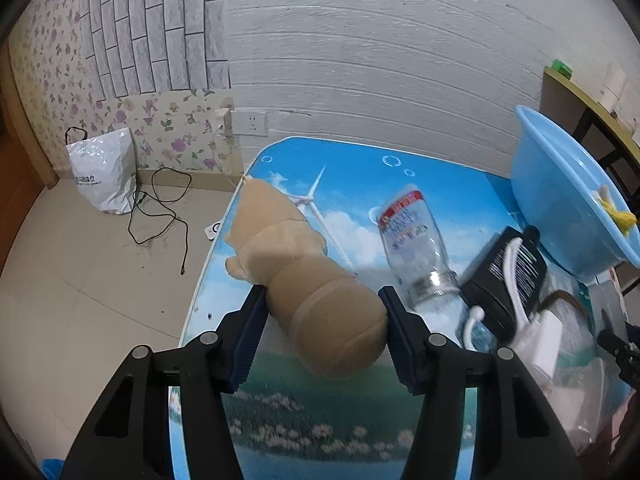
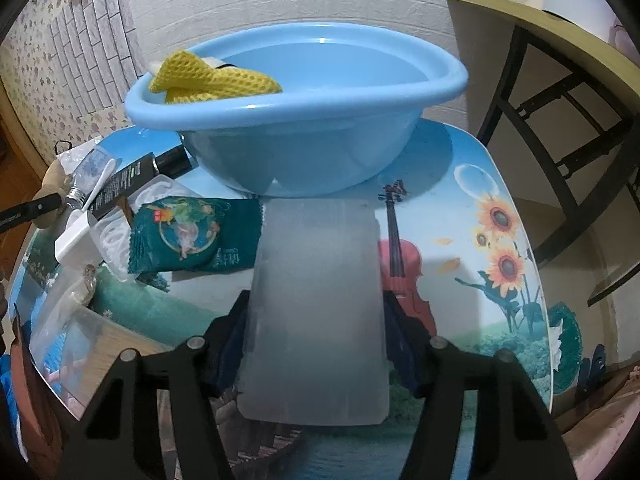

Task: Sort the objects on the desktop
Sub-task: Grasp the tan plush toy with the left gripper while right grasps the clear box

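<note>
My left gripper [image 1: 323,332] is shut on a tan plush toy [image 1: 304,280] and holds it over the left part of the picture-printed table [image 1: 344,200]. My right gripper [image 2: 316,340] is shut on a frosted translucent plastic box [image 2: 316,304], held in front of a light blue basin [image 2: 296,120]. The basin also shows in the left wrist view [image 1: 560,192] and holds a yellow mesh cloth [image 2: 212,76]. A clear bottle [image 1: 416,248] lies on the table to the right of the plush toy.
A black box [image 1: 508,276], a white hook [image 1: 512,280], a green snack packet [image 2: 192,236], a white tray [image 2: 116,232] and plastic bags [image 2: 60,312] lie on the table's left side. A wooden side table [image 2: 552,40] stands at right. A white bag [image 1: 104,172] and cable [image 1: 160,212] lie on the floor.
</note>
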Action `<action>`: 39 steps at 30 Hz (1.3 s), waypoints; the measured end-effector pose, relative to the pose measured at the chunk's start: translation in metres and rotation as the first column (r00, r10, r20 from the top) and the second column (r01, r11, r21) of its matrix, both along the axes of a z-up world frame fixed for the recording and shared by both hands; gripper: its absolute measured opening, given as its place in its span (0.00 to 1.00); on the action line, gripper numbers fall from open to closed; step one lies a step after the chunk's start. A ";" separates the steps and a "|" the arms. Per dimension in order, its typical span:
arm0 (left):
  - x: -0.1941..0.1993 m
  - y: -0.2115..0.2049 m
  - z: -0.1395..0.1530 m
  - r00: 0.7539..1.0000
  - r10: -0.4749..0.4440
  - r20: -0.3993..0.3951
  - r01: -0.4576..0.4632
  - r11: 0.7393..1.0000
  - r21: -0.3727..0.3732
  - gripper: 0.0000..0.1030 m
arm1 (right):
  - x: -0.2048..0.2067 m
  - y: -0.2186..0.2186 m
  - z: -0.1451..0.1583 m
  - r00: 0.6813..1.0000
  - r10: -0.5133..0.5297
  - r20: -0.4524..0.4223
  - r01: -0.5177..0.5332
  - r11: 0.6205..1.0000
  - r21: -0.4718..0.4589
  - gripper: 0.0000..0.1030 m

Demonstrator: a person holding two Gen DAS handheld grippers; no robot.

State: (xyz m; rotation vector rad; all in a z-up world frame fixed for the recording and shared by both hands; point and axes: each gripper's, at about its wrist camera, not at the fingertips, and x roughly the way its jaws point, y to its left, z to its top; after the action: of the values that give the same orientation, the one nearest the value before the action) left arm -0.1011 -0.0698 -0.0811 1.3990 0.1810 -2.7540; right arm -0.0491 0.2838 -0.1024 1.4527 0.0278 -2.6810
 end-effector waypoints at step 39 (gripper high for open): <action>0.074 0.021 -0.005 0.998 -0.024 0.062 0.026 0.999 -0.031 0.68 | 0.031 0.021 0.002 0.999 -0.026 -0.020 0.026 1.000 0.013 0.59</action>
State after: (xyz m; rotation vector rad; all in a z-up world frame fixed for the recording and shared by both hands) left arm -0.0272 -0.0490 -0.0865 1.4855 0.1170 -2.7163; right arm -0.0179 0.3048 -0.1002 1.4399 0.0277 -2.7208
